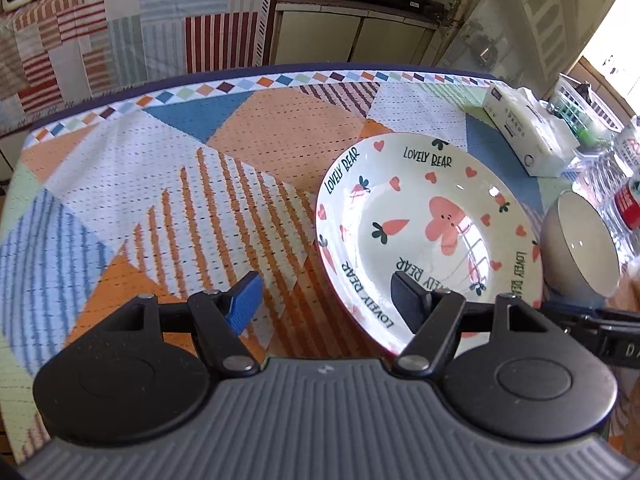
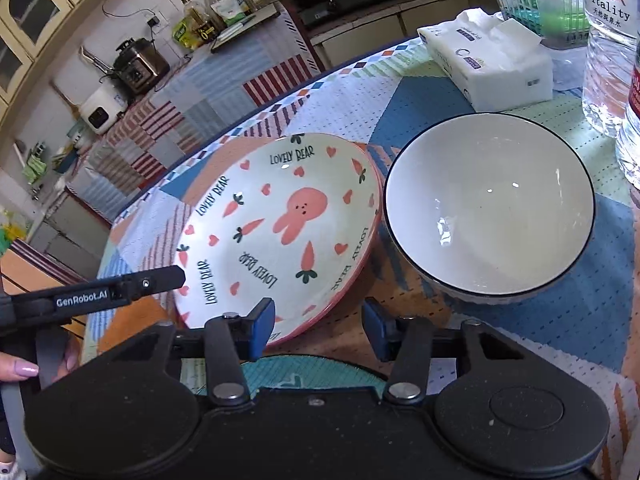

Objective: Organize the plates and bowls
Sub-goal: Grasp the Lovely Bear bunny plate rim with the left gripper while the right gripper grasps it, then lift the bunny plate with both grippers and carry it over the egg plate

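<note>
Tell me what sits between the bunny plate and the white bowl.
Nothing: in the right wrist view only a narrow strip of tablecloth separates the bunny plate from the white bowl; their rims nearly meet.

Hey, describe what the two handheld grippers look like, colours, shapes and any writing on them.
Both are black, with two round discs at the base and hinged link bars running out to blue, ribbed fingers. The left gripper has a grey ridged body; seen from the right wrist camera, its side carries white "GenRobot.AI" lettering. The right gripper has a dusty black body. No cables show. The hand has pink-painted nails.
</note>
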Action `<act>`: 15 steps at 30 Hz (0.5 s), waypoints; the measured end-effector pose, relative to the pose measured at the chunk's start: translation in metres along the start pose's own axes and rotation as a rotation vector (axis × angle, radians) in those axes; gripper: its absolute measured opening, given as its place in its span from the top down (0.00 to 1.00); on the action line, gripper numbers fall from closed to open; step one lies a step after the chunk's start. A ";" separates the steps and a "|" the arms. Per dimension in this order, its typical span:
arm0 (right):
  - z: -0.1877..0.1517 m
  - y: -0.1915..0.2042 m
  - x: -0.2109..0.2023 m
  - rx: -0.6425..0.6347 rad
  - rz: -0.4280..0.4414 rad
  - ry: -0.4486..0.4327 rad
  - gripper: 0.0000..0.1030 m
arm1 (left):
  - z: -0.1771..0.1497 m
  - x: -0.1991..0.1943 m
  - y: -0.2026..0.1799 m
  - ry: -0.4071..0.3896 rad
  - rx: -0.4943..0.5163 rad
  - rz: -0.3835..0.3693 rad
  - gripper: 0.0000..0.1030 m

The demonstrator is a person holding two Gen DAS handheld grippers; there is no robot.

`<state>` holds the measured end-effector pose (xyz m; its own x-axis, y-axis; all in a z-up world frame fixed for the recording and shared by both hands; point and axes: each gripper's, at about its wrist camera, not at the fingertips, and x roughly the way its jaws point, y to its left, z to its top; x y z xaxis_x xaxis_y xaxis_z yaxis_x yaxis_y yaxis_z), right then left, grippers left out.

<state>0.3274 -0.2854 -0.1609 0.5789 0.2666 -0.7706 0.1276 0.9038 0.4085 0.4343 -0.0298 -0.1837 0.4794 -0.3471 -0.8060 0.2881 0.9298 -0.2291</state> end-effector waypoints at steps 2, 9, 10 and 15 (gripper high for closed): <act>0.002 -0.002 0.005 0.013 0.000 -0.003 0.48 | 0.002 0.007 0.002 -0.005 -0.013 -0.023 0.34; 0.005 -0.004 0.015 0.023 -0.025 -0.032 0.73 | -0.001 0.020 -0.002 -0.028 0.051 -0.052 0.62; 0.004 -0.005 0.017 0.025 -0.039 -0.035 0.78 | -0.003 0.021 -0.003 -0.026 0.060 -0.061 0.68; 0.004 -0.014 0.021 0.105 -0.018 -0.050 0.82 | -0.013 0.020 -0.009 -0.045 0.128 -0.100 0.70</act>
<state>0.3410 -0.2934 -0.1807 0.6148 0.2310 -0.7541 0.2203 0.8678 0.4455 0.4312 -0.0434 -0.2050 0.4790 -0.4450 -0.7567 0.4383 0.8681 -0.2330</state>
